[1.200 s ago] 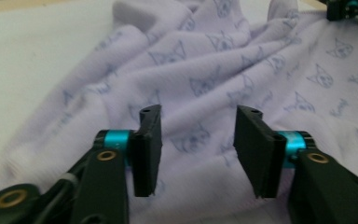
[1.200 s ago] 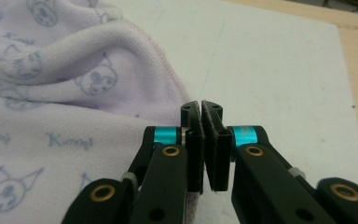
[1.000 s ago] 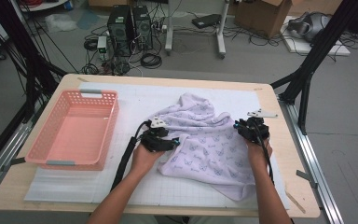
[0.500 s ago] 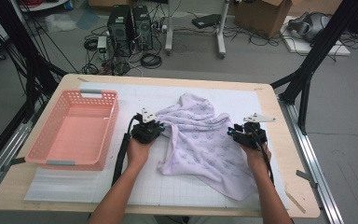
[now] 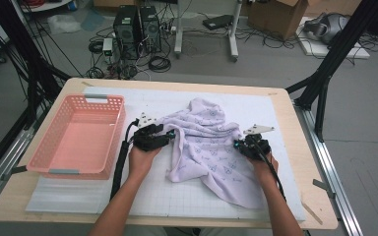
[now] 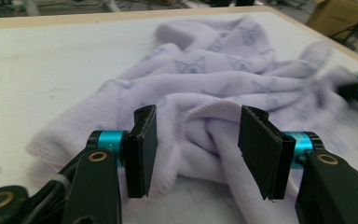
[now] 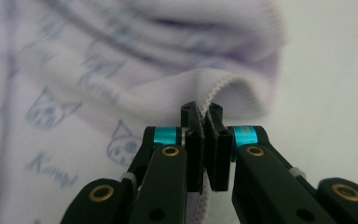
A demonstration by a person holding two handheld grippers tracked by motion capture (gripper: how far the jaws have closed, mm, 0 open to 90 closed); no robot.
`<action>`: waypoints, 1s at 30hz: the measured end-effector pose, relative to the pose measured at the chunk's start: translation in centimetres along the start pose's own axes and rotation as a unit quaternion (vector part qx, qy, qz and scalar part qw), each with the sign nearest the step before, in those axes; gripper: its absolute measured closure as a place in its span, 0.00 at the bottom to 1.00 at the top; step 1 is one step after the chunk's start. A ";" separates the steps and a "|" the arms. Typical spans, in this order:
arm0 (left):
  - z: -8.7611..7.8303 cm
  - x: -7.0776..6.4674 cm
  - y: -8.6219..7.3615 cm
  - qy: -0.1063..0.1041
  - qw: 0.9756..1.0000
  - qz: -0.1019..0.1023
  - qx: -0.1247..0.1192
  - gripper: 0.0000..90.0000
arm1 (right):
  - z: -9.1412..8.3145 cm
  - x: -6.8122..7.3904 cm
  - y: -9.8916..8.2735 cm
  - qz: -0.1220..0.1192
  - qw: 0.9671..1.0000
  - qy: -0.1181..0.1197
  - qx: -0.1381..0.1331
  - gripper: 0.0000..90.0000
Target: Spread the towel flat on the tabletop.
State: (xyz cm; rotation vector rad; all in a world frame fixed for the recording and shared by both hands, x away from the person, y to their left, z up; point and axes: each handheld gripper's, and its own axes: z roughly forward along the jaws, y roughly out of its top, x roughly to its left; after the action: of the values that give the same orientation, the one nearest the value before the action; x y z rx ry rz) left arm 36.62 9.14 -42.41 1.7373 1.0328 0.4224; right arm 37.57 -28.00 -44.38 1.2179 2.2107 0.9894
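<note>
Lilac cloth (image 7: 121,79) hem pinched between right tool (image 7: 205,116) pads.

The cloth (image 5: 209,147) is pale lilac, printed all over with small blue-grey cat faces and bits of script — its hemmed edge shows a fine stitched line. The basket (image 5: 78,140) is salmon pink with a lattice of small holes, and the counter (image 5: 295,128) is light wood under a white mat ruled in a faint grid. Both the left tongs (image 6: 193,149) and the right tongs (image 7: 205,149) are black — with bright teal collars and brass-coloured rivets.
</note>
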 end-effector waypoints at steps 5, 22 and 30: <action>-1.0 -0.7 -0.8 -0.011 0.999 0.027 0.019 0.54 | -0.1 -1.9 0.6 0.038 0.991 -0.126 -0.031 0.98; -1.4 -5.7 -4.7 -0.113 0.982 0.105 0.109 0.73 | -5.3 0.3 -1.8 0.053 0.996 -0.004 -0.070 0.69; -5.0 -4.3 -4.0 -0.094 0.995 0.025 0.025 0.97 | -6.2 1.7 -5.3 0.032 0.999 0.042 -0.013 0.63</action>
State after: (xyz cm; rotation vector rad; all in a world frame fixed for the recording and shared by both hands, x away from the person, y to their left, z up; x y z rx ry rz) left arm 28.90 9.08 -43.11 1.8127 0.8723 0.2605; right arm 29.72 -30.87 -44.37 1.2636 2.2277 1.1084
